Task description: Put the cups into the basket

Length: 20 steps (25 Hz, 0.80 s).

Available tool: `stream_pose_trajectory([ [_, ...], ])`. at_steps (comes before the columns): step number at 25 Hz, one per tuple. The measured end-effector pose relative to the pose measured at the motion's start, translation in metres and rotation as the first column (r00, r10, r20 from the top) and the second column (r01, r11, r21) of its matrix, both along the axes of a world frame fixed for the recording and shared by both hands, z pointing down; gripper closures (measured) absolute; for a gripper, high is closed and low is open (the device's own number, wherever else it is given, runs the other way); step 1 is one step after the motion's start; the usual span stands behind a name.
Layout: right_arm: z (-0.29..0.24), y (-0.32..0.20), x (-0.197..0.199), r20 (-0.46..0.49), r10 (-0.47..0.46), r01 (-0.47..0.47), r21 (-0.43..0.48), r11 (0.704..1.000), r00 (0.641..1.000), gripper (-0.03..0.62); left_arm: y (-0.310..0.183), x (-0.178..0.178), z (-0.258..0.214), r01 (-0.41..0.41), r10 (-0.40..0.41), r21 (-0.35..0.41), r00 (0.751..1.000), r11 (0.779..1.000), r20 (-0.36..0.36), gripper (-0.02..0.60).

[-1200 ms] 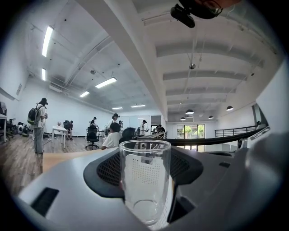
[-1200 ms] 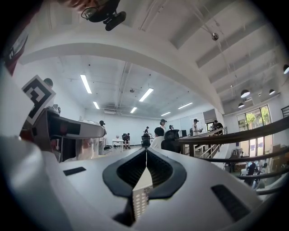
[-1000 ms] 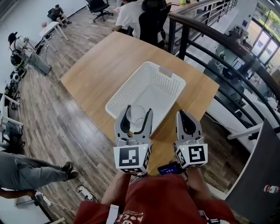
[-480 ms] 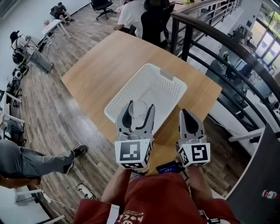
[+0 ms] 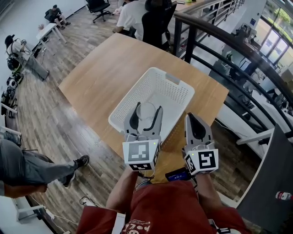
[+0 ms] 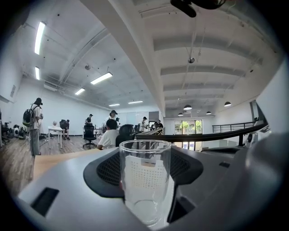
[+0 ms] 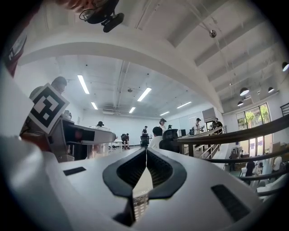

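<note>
Premises: open-plan office on an upper level.
A black swivel chair (image 5: 98, 5) and a seated person (image 5: 129, 13) are beyond the wooden surface (image 5: 105, 68). Plank floor (image 5: 50, 119) throughout, with a white desk (image 5: 49, 31) near the wall. A black railing (image 5: 190, 43) overlooks a lower floor. Ceiling strip lights (image 6: 101, 78) span one large shared room.

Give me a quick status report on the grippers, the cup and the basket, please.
Left gripper shut on cup, over near end of basket. Right gripper shut, empty. Nothing in the way.
</note>
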State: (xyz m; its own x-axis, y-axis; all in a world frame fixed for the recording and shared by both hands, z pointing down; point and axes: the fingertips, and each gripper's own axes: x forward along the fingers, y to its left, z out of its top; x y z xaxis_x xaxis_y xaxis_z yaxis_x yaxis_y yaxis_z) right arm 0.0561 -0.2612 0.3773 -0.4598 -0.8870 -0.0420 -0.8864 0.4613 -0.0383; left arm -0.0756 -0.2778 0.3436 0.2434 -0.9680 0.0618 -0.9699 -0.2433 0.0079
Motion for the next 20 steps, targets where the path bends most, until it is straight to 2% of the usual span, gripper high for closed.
stream_pose_trajectory([
  [5,0.002,0.005,0.001,-0.018,0.014,-0.014,-0.001,1.0,1.0,0.582,-0.01,0.001,0.004,-0.023,0.023,-0.028,1.0,0.999,0.001,0.296],
  [14,0.008,0.005,0.008,-0.03,0.053,-0.053,-0.018,0.998,0.998,0.582,-0.034,0.008,0.025,-0.067,0.069,-0.14,0.998,0.988,0.009,0.296],
  [20,0.008,0.003,0.008,-0.037,0.056,-0.057,-0.021,0.998,0.998,0.582,-0.053,0.01,0.037,-0.069,0.071,-0.208,0.997,0.976,0.003,0.296],
])
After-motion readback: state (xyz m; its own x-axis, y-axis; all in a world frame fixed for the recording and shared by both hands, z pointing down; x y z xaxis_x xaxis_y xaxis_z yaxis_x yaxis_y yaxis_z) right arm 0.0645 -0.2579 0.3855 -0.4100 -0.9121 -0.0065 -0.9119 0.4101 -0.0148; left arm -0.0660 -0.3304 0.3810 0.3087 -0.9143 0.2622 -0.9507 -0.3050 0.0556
